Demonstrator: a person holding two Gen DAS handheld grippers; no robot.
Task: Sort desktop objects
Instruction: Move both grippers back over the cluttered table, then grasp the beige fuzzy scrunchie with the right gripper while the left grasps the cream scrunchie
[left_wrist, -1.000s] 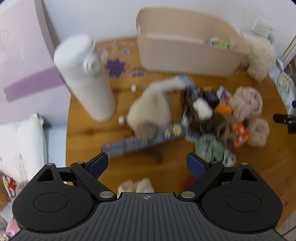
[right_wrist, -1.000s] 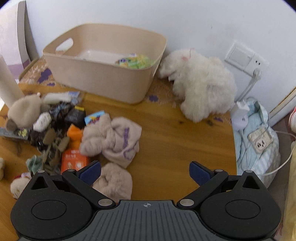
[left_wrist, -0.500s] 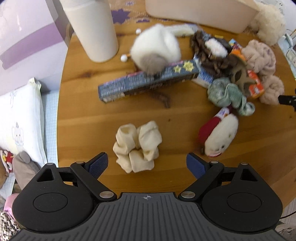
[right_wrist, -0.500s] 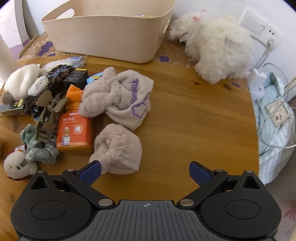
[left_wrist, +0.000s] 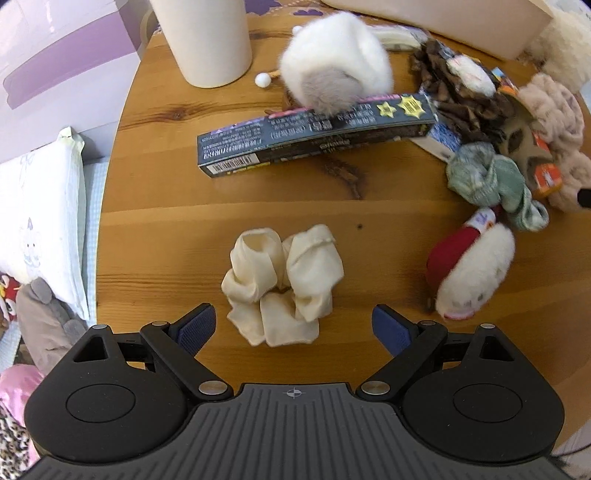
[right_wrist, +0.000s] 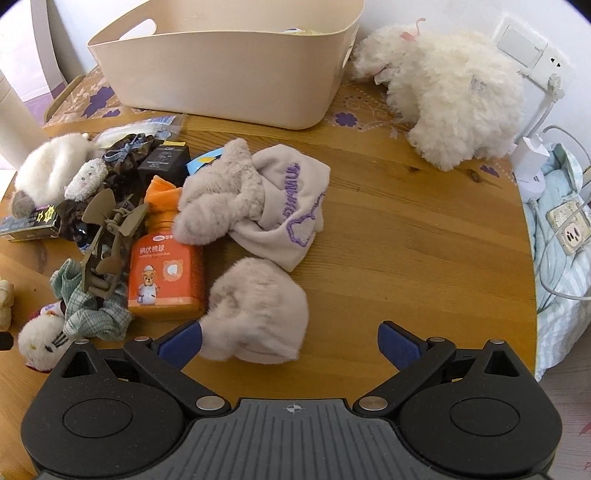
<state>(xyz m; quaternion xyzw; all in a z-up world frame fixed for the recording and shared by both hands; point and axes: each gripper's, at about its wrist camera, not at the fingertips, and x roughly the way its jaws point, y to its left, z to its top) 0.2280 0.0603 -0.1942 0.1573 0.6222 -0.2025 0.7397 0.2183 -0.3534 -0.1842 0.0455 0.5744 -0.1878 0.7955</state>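
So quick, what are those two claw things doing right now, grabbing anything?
Left gripper: open, holding nothing, poised over the cream scrunchie.
Right gripper: open, holding nothing, with the fuzzy beige scrunchie partly between its fingers.

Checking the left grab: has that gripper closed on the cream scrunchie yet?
No, the left gripper is open, its fingers apart on either side of the cream scrunchie.

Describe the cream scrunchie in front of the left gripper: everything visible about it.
The cream scrunchie is a ring of gathered, soft-looking fabric, bunched into puffy folds around a small central hole. It lies flat on the bare wooden table, apart from the clutter farther back. The left gripper is open, its blue-padded fingers either side of the scrunchie's near edge, not touching it.
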